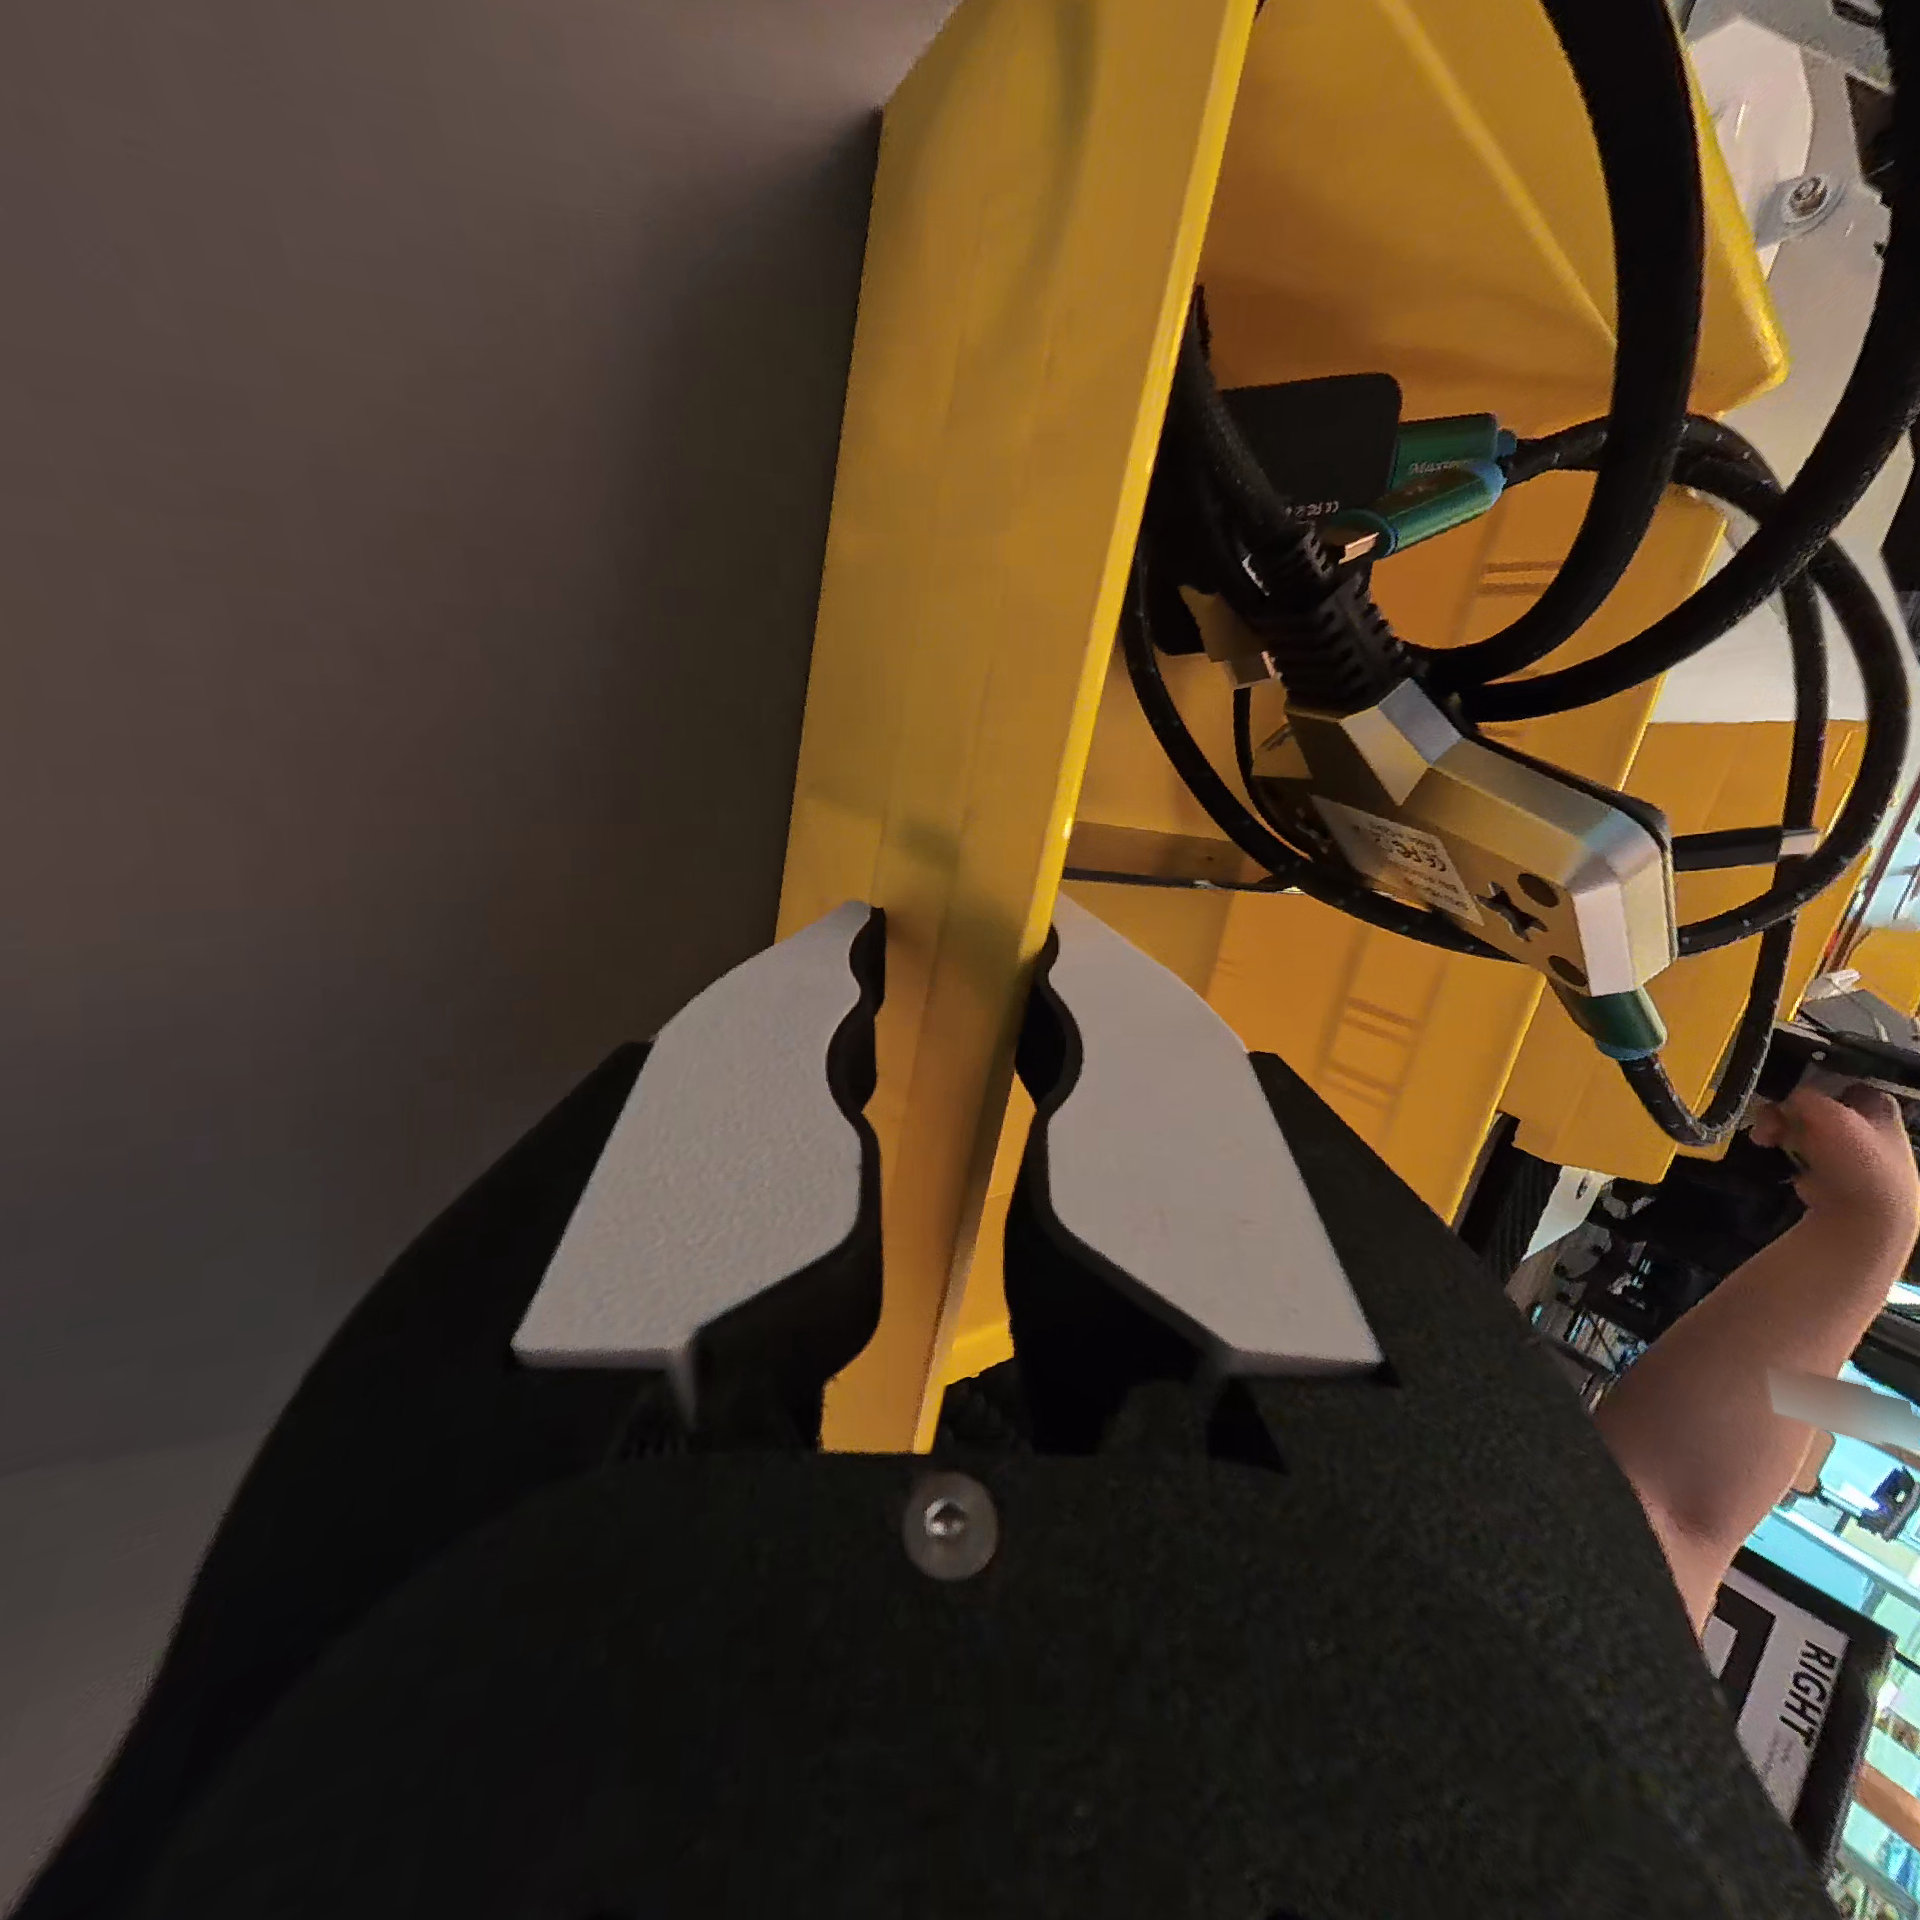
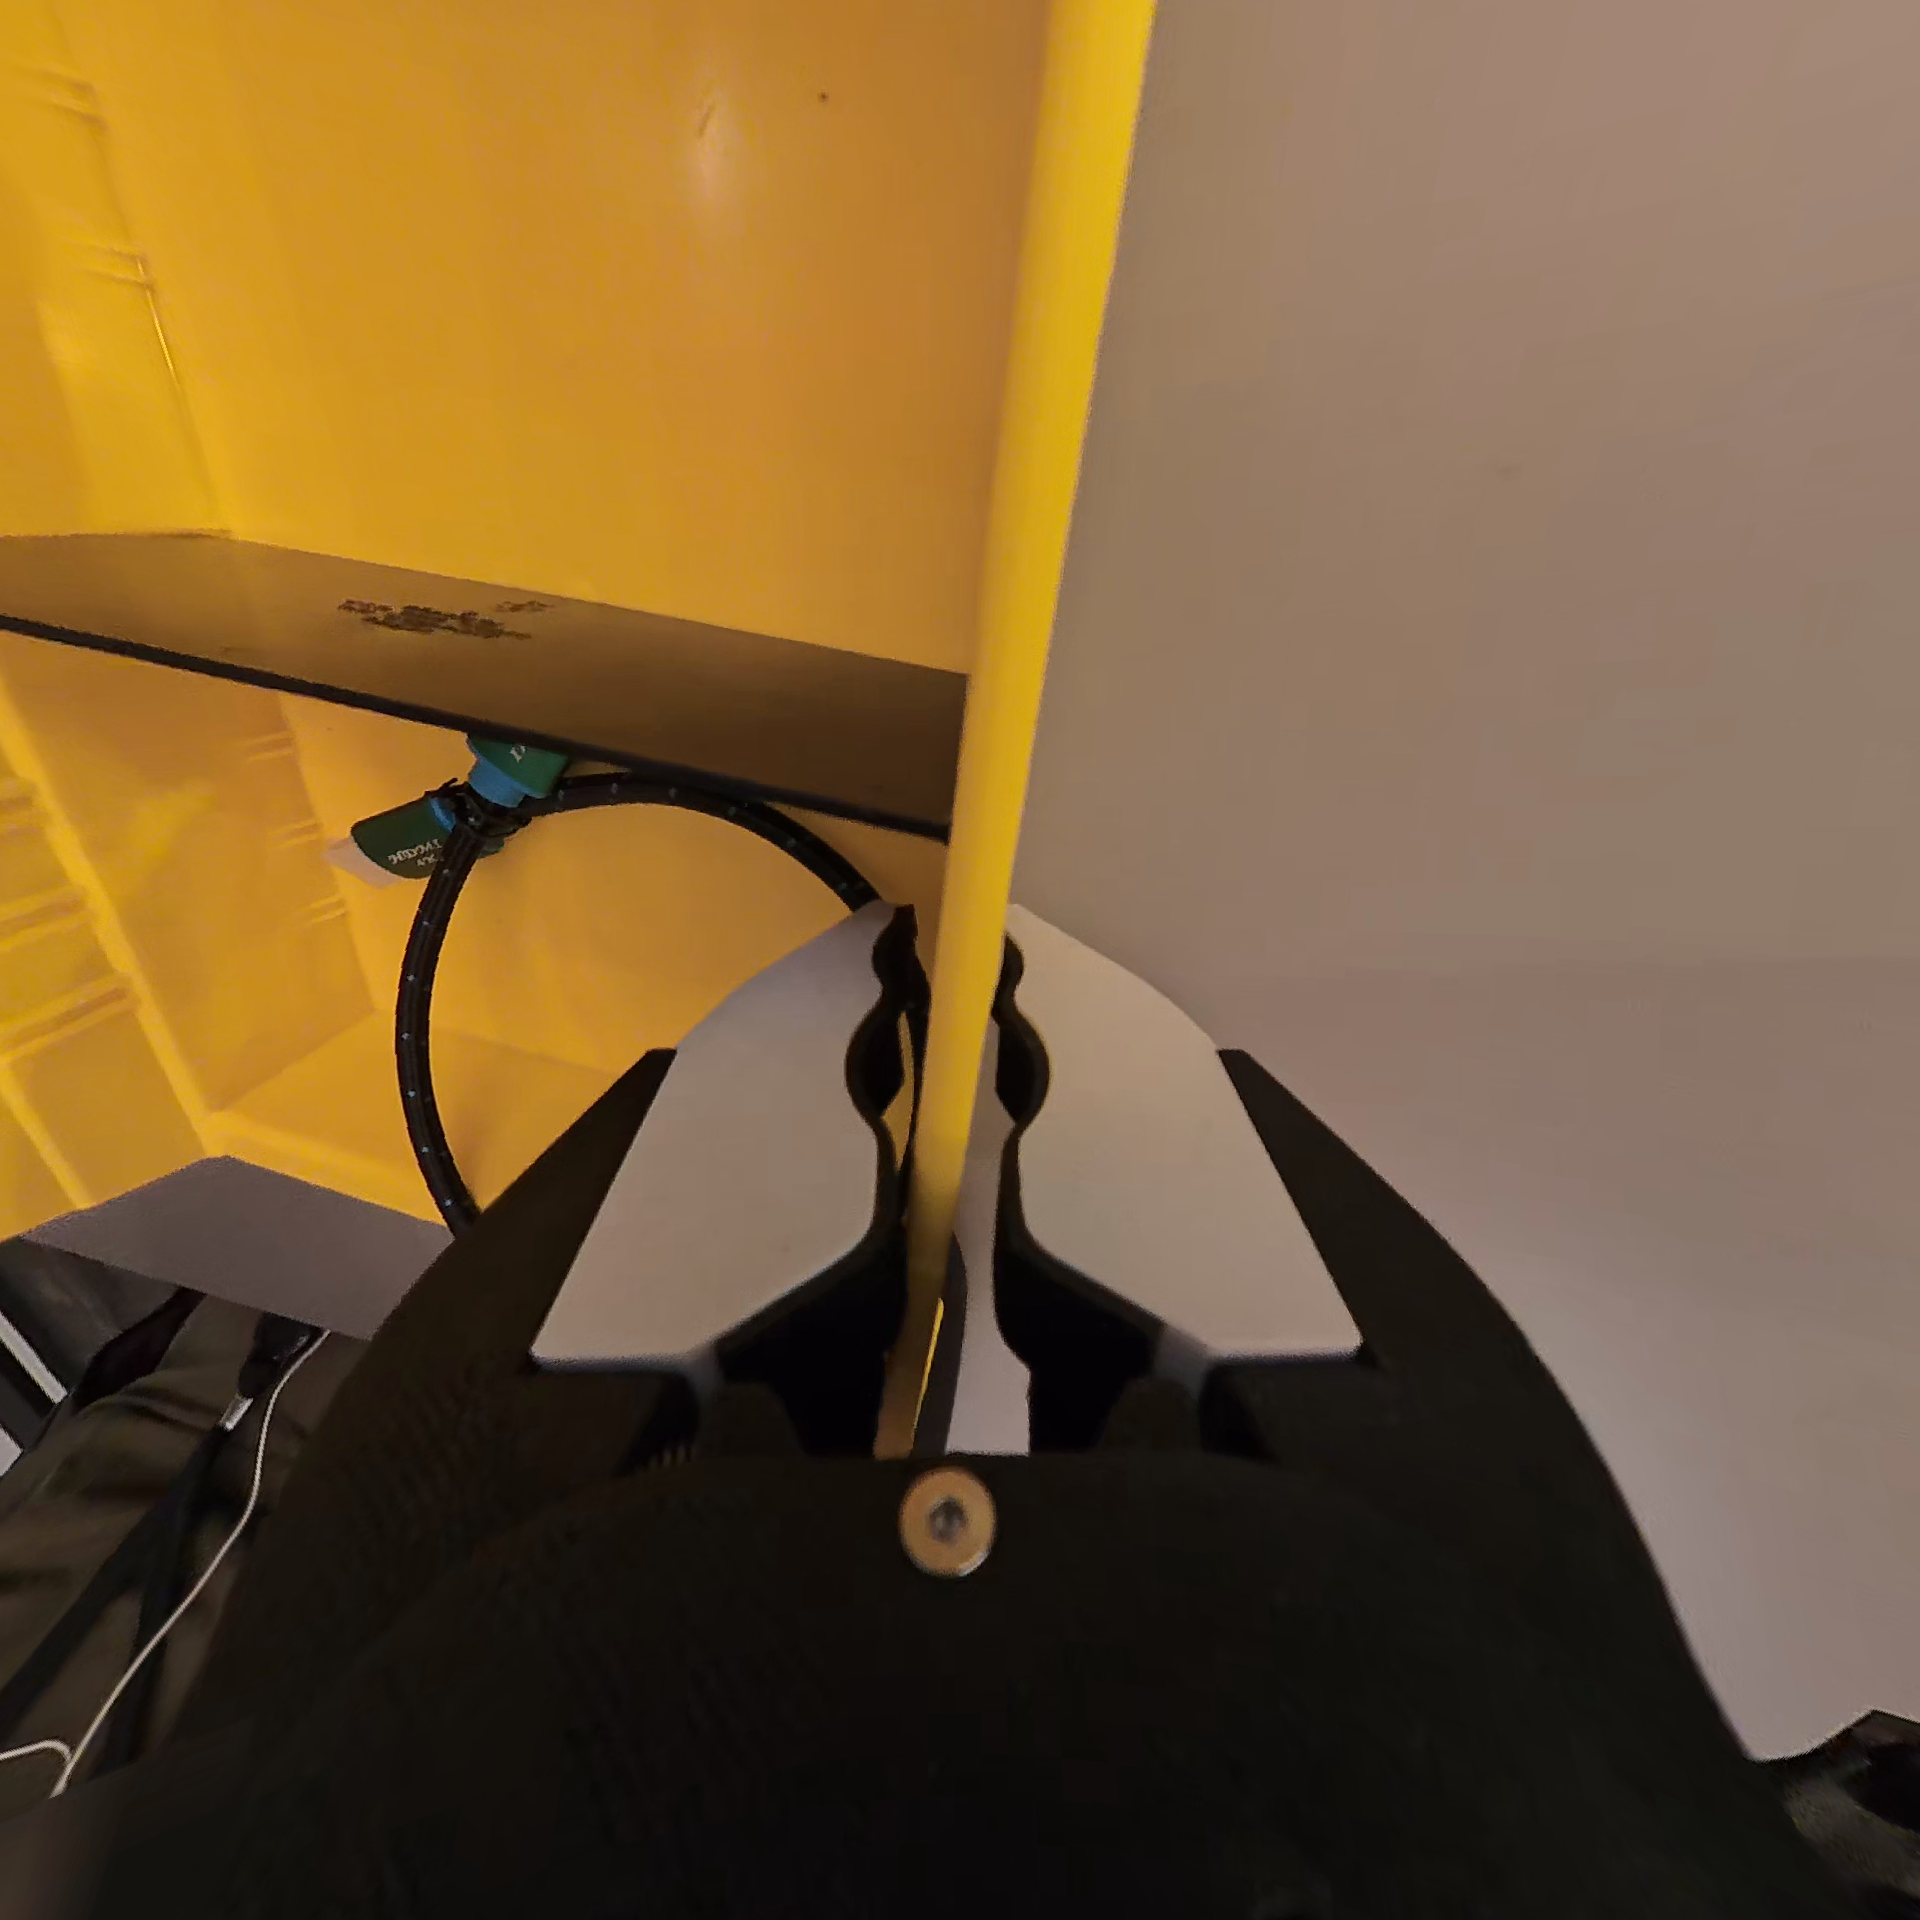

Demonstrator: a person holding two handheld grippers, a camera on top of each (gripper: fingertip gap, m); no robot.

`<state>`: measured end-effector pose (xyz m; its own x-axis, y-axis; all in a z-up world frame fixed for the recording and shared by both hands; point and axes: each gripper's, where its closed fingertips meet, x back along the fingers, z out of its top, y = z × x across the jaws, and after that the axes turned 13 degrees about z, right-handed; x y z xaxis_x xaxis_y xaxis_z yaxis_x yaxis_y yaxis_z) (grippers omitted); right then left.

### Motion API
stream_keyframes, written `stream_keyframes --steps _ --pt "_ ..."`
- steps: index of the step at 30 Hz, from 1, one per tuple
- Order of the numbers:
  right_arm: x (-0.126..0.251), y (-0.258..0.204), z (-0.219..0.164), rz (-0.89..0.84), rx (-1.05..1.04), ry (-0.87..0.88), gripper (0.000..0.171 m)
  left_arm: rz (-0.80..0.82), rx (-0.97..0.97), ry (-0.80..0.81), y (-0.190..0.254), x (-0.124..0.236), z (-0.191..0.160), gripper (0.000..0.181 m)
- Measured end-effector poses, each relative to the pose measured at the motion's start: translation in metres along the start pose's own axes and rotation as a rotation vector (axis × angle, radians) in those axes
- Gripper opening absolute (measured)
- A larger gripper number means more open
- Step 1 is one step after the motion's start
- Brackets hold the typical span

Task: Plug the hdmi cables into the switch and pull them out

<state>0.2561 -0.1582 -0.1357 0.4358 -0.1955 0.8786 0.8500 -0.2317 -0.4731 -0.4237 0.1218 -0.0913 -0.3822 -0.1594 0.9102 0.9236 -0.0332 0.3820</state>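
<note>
My left gripper [image 1: 961, 914] is shut on a side wall of a yellow bin [image 1: 997, 520]. Inside the bin a silver HDMI switch [image 1: 1496, 821] has a green-ended plug [image 1: 1616, 1013] in one end. A black switch [image 1: 1309, 436] holds two green plugs [image 1: 1444, 468]. Black braided cables [image 1: 1642, 260] loop around them. My right gripper [image 2: 951, 914] is shut on another wall of the bin [image 2: 1049, 468]. There a green plug [image 2: 514, 769] sits under a flat black device [image 2: 520, 655]. A second green plug [image 2: 400, 847] lies loose, and a braided cable [image 2: 416, 1039] loops behind my left finger.
A pale wall-like surface [image 2: 1507, 831] lies beyond the bin and also shows in the left wrist view [image 1: 364, 623]. A person's bare arm [image 1: 1766, 1299] shows at the right. A grey table edge [image 2: 239, 1236] and thin wires [image 2: 187, 1558] are below left. My hands' fingertips stand some 75 cm from each other.
</note>
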Motion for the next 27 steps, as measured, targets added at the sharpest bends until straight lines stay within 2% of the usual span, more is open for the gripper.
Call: stream_keyframes --steps 7,27 --pt "0.002 0.005 -0.001 -0.042 -0.020 0.012 0.009 -0.046 0.020 0.022 -0.003 0.002 -0.001 0.025" --pt "0.017 0.036 0.008 -0.093 -0.115 0.073 0.005 -0.018 -0.019 0.025 -0.003 0.001 -0.001 0.024"
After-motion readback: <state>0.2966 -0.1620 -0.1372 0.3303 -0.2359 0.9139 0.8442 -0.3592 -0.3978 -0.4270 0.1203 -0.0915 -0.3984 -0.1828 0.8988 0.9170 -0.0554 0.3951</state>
